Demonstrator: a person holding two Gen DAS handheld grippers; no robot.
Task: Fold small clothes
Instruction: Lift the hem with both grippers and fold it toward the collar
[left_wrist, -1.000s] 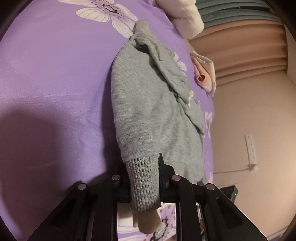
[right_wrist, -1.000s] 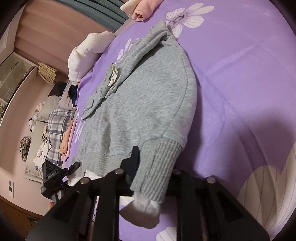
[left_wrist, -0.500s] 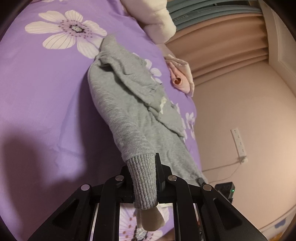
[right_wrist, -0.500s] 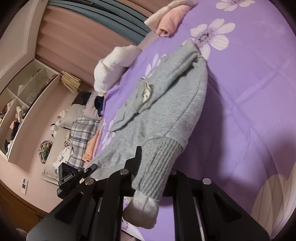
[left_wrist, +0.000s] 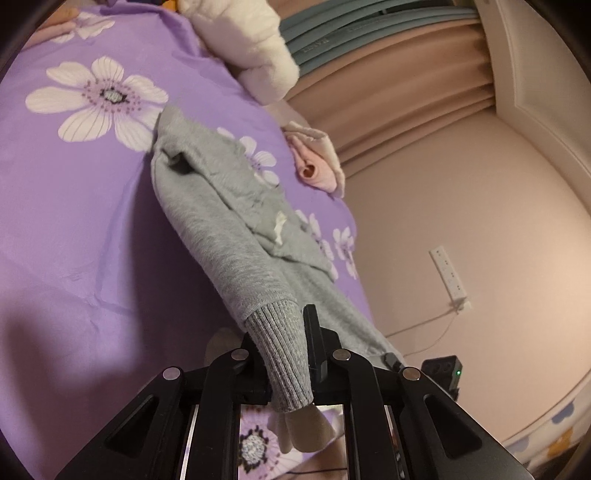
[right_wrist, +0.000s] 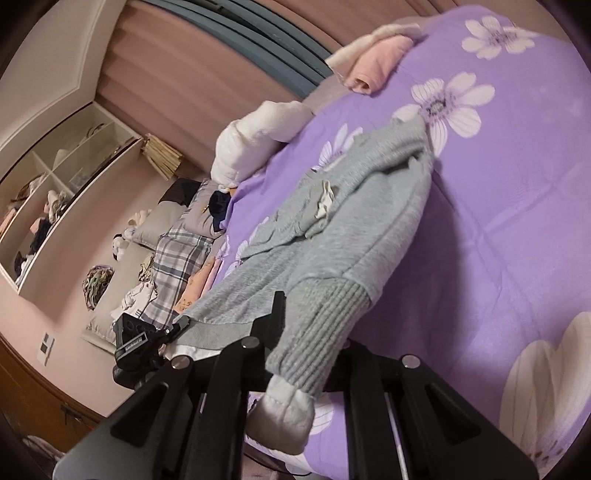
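Note:
A small grey sweater (left_wrist: 218, 210) (right_wrist: 354, 229) lies stretched over the purple flowered bedspread (left_wrist: 74, 221) (right_wrist: 517, 184), its near end lifted off the bed. My left gripper (left_wrist: 284, 332) is shut on the ribbed cuff (left_wrist: 280, 347) of one sleeve. My right gripper (right_wrist: 314, 317) is shut on the ribbed cuff (right_wrist: 325, 325) of the other sleeve, with a white inner cuff (right_wrist: 284, 413) hanging below it. The sweater's far end still rests on the bed, and a small white label (right_wrist: 325, 199) shows on its upper side.
A white plush bundle (left_wrist: 251, 55) (right_wrist: 258, 140) and a rolled pink garment (left_wrist: 317, 166) (right_wrist: 376, 62) lie at the bed's far edge. Plaid and other clothes (right_wrist: 177, 266) are piled beside the bed. The wall with a power strip (left_wrist: 448, 273) is close by.
Both grippers have risen with the cuffs in them, lifting the sweater's near end off the bed. Each view has tilted up, so more of the wall and curtains shows.

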